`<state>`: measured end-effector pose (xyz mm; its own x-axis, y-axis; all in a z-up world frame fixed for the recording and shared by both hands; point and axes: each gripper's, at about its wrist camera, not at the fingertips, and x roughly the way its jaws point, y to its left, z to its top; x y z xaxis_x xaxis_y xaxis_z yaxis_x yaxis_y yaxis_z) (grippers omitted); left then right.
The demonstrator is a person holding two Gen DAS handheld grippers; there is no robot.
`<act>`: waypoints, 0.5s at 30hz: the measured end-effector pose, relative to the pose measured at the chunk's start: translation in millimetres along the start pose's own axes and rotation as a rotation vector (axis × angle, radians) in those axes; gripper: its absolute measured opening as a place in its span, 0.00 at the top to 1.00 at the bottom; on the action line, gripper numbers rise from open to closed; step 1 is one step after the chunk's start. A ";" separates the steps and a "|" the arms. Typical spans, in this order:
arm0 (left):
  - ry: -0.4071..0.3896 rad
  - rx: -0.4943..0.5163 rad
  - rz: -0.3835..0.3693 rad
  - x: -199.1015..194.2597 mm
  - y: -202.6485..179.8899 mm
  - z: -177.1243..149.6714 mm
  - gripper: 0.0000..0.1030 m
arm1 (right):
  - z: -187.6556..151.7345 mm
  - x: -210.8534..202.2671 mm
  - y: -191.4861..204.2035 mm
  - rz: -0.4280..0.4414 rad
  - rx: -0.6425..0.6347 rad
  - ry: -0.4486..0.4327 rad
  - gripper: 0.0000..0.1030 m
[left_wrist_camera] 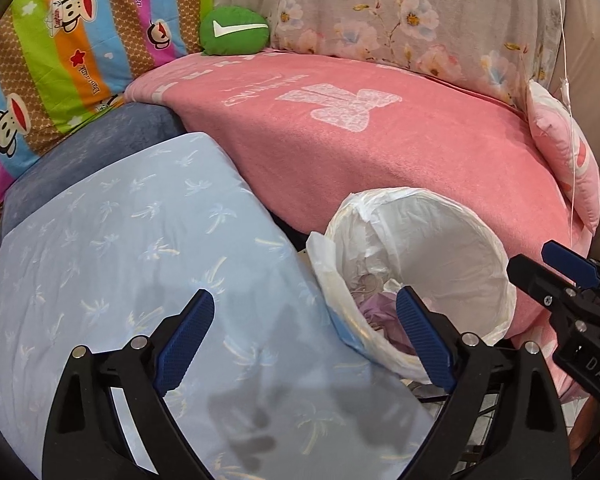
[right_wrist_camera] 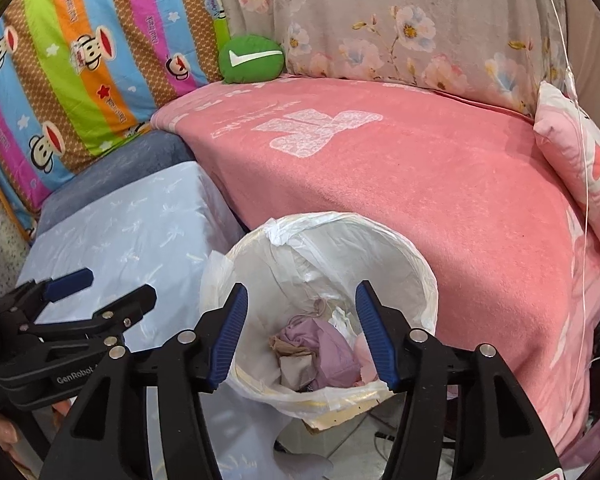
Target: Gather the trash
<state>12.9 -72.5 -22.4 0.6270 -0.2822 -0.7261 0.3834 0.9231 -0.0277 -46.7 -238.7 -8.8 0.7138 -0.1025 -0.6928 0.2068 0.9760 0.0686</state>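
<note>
Bin mouth: the trash bin (right_wrist_camera: 332,264) is open at the top, with nothing across the opening above the crumpled trash (right_wrist_camera: 320,348).
Right gripper (right_wrist_camera: 302,336): jaws apart, over the bin mouth.
Left side: the light blue cushion (right_wrist_camera: 132,232) presses against the bin.
Right side: the pink blanket (right_wrist_camera: 440,184) crowds the rim.
Left gripper (right_wrist_camera: 100,284): near the bin, over the cushion.

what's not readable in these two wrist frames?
- Bin bottom: both views, crumpled trash covers it.
- Bin's outer body: liner bag drapes it.
- Floor beside bin: right view, right gripper arms block it.
- Right gripper: left view, frame edge cuts it.
</note>
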 end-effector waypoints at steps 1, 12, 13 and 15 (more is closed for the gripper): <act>0.000 0.004 0.012 -0.7 -0.1 -1.9 0.13 | -2.1 -0.5 0.5 -0.001 -0.005 0.003 0.43; 0.037 -0.023 0.051 -5.1 3.7 -22.0 0.12 | -23.1 -14.3 1.4 -0.049 -0.040 0.008 0.25; 0.037 -0.022 0.055 -6.0 3.2 -23.8 0.12 | -25.1 -14.9 1.0 -0.052 -0.042 0.009 0.24; 0.042 -0.024 0.064 -6.6 2.8 -27.8 0.12 | -28.3 -16.2 -0.2 -0.051 -0.038 0.018 0.20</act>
<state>-9.1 -60.7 -36.8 0.6207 -0.2120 -0.7548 0.3271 0.9450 0.0036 -77.2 -231.8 -17.9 0.6908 -0.1492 -0.7075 0.2166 0.9763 0.0056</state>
